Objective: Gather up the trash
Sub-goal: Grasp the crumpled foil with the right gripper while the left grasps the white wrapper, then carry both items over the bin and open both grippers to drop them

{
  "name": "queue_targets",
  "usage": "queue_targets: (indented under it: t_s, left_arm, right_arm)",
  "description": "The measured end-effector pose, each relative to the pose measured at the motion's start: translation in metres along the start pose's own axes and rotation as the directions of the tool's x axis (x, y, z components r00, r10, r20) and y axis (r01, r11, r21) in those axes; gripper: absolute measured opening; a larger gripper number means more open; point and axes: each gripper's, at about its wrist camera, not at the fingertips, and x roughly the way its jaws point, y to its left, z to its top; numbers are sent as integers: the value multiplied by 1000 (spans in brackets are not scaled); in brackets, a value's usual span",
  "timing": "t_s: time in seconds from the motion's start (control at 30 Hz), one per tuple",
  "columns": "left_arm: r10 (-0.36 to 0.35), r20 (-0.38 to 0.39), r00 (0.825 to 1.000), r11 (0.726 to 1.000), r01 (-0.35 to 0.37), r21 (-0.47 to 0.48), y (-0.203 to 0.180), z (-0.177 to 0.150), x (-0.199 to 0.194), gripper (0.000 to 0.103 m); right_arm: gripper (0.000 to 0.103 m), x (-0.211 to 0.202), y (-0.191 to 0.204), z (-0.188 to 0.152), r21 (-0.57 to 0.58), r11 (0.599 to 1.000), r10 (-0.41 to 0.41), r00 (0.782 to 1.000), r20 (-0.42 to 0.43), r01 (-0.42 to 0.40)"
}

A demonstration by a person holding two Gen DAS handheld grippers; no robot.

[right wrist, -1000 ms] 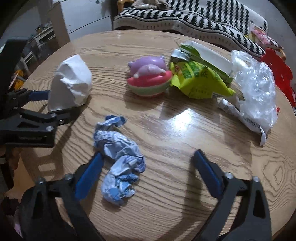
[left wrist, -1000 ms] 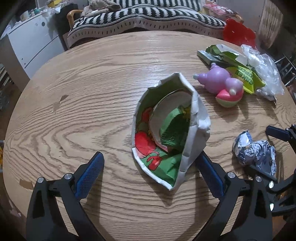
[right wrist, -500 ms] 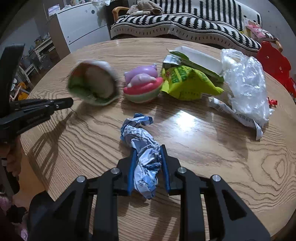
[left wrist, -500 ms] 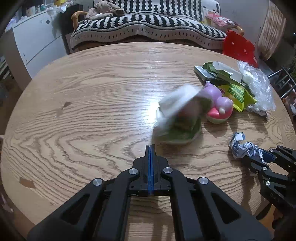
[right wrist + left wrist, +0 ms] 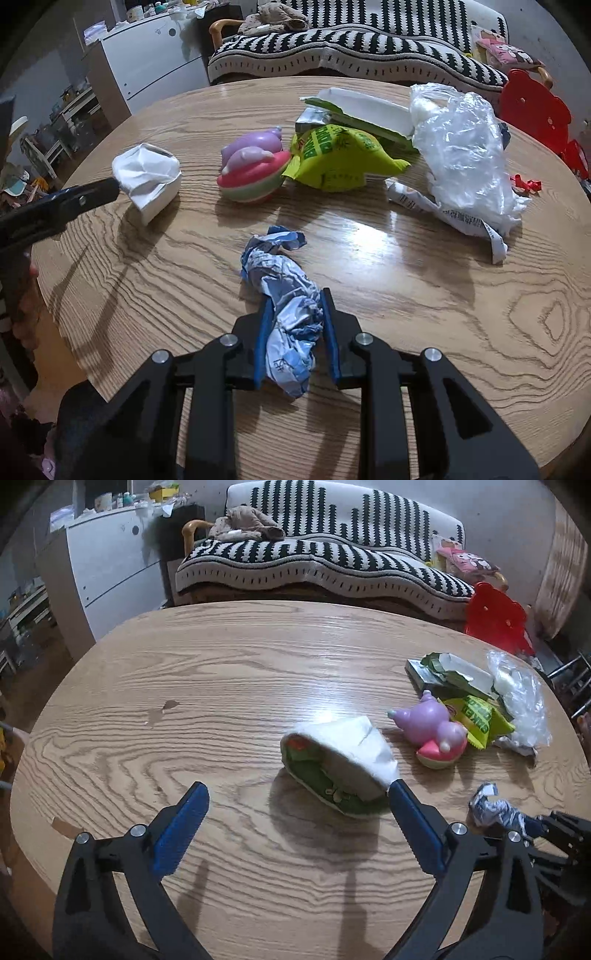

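**A:** Start on the left. What does your left tool (image 5: pixel 297 805) have?

**B:** Nothing. Its jaws stand wide apart over the bench (image 5: pixel 221 686). The carton (image 5: pixel 340 764) lies on its side just ahead, off to my right of the tool's centre line, and its white end touches or nearly touches my right blue pad (image 5: pixel 415 830); I can't tell which. Its long axis runs slantwise, from far-left to near-right, so it sits across that pad and not between the two.

**A:** And the right tool?

**B:** My right tool (image 5: pixel 293 332) is clamped on the wad (image 5: pixel 284 295), a crumpled blue-and-white wrapper. The wad's long axis points forward along the fingers, with its far end resting on the bench.

**A:** What else is out there?

**B:** Further right: a toy (image 5: pixel 253 173), a green packet (image 5: pixel 340 158), a flat box (image 5: pixel 362 110) and a clear bag (image 5: pixel 461 147), bunched together.

**A:** So the next move?

**B:** I judge the left arm is the nearer one for the carton, but I'd have to shift that tool rightward to straddle it. No bin is in view.
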Motion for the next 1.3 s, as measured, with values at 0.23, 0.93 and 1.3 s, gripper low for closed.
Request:
queue_targets:
  t_s: [0.23,0.93,1.3]
  left_arm:
    - [-80,-4,997,997,80,15,-23,3,2,95]
    - [-191,-52,980,982,191,-16,-38,16,2,41]
    - [-342,-53,938,918,346,194,-130,-13,-66,41]
  right_arm:
    - [26,0,-1,0,-7,1000,5,1000,6,-5]
    - [26,-39,-27,-5,70,997,-47,996,75,42]
    - [26,-126,-73,-47,205,968,-177,971,160,142]
